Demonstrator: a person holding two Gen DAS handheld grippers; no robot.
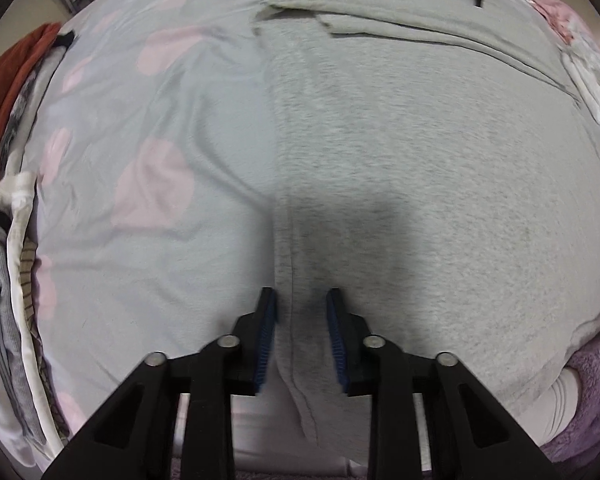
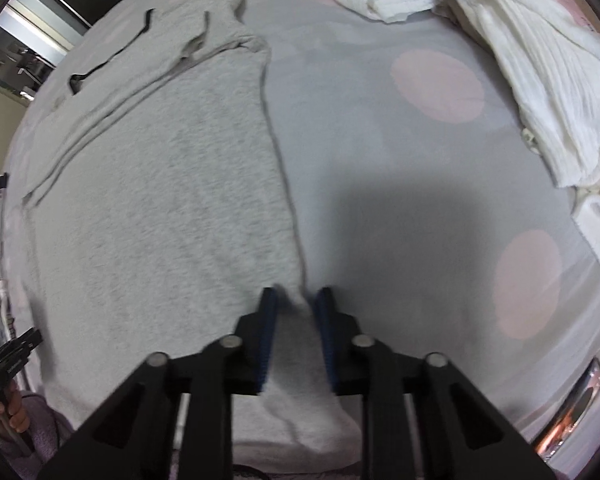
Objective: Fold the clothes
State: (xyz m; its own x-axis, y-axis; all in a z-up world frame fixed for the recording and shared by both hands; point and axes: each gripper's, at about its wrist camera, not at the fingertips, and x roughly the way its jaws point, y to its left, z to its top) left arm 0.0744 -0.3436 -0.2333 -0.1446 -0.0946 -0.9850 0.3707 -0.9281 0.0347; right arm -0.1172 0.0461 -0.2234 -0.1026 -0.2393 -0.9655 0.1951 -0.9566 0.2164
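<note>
- Grey garment (image 1: 420, 152) lies spread flat on the bed sheet (image 1: 148, 208), a grey sheet with pale pink spots; a sleeve is folded across its far part, with a black cord beside it.
- We see our left claw (image 1: 301, 300) straddling the garment's left hemmed edge, jaws narrow, a gap showing on both sides of the cloth; whether the pads press it we cannot tell.
- Our right claw (image 2: 296, 298) stands at the garment's right edge, jaws narrow with the cloth's corner between them; a firm pinch is not clear.
- Open sheet stretches right of that edge up to the white clothes (image 2: 520, 60).
- Left of the sheet, a pile of clothes (image 1: 8, 120) is cut off by the frame.
- Both views are blurred.
</note>
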